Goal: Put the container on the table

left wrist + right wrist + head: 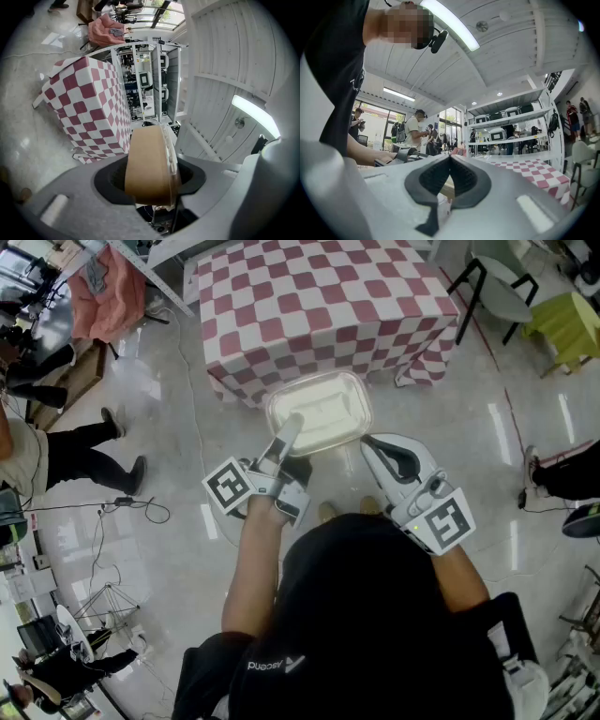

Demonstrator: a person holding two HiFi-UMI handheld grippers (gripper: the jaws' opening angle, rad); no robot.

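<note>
A clear-lidded container (319,413) with a tan base hangs in the air just in front of the near edge of a table (319,296) with a red-and-white checked cloth. My left gripper (286,432) is shut on its near left side. In the left gripper view the container (147,164) stands edge-on between the jaws, with the table (89,103) beyond it. My right gripper (368,441) meets the container's near right corner. Its tips (450,158) are closed together, with a tan sliver of the container (445,187) showing between the jaws.
A person (56,446) stands on the shiny floor to the left, near cables (131,507). A black-framed chair (497,292) and a green stool (567,324) stand right of the table. White shelves with equipment (511,131) and more people (415,129) are behind.
</note>
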